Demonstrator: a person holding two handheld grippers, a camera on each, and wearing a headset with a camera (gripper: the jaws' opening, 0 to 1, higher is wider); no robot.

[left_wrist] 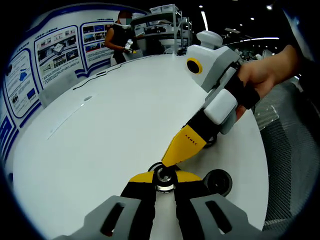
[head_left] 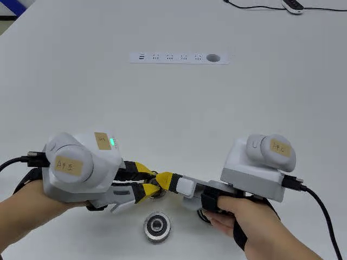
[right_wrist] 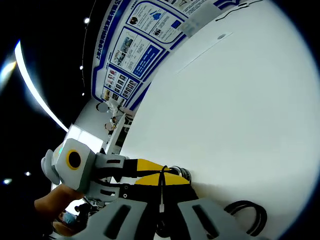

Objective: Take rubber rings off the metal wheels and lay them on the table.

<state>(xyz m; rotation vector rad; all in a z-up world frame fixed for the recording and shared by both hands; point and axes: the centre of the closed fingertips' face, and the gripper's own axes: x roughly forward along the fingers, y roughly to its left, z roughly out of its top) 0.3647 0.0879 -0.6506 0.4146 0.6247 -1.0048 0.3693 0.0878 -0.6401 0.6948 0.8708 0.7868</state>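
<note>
The metal wheel (left_wrist: 164, 175) is being held just above the bench (head_left: 179, 108), near its front edge, between the two grippers. The left gripper (left_wrist: 161, 182) is clamping it, its yellow-tipped jaws closed on the wheel's two sides. The right gripper (right_wrist: 161, 179) is reaching in from the opposite side, and its jaws are pressing together on a thin black band that looks like the wheel's rubber ring (right_wrist: 161, 187); in the left gripper view their yellow tip is touching the wheel's top edge. In the head view the left gripper (head_left: 153, 182) and right gripper (head_left: 166, 181) are meeting tip to tip, each gripped by a hand. A second wheel (head_left: 157, 226), dark around its rim, is lying flat on the bench just in front of them. Two loose black rings (right_wrist: 245, 215) are lying on the bench beside the right gripper. Farther back a white power strip (head_left: 179, 57) is lying flat, and a black cable (head_left: 260, 7) is running along the far edge.
</note>
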